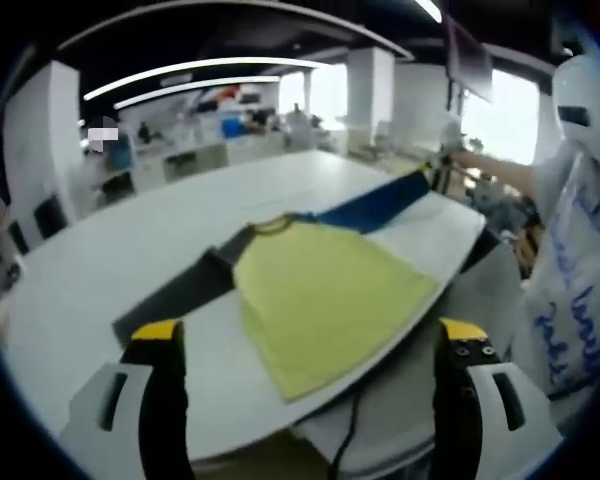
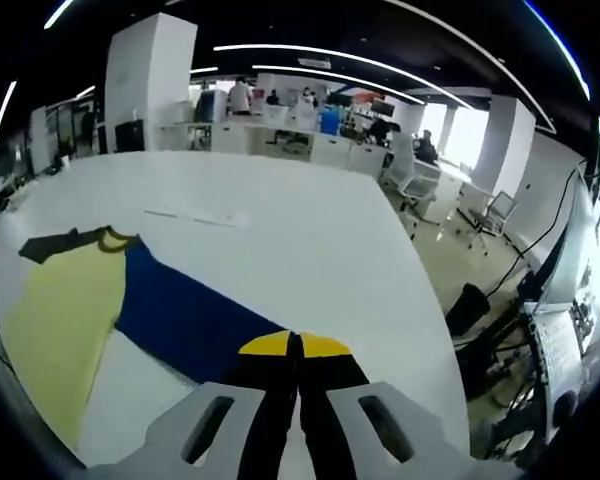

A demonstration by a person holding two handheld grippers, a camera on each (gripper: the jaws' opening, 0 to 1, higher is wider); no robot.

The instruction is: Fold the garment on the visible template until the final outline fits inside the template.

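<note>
One garment ahead of the left claw, yellow body with one blue sleeve and one dark grey sleeve. One white table beneath. Two claws: left with two yellow-tipped jaws set wide apart, right claw with two yellow-tipped jaws pressed together over the blue sleeve's end. One person in white right of the left claw. Two white pillars far beyond the right claw. Several desks and chairs beyond the table, too small to count.
</note>
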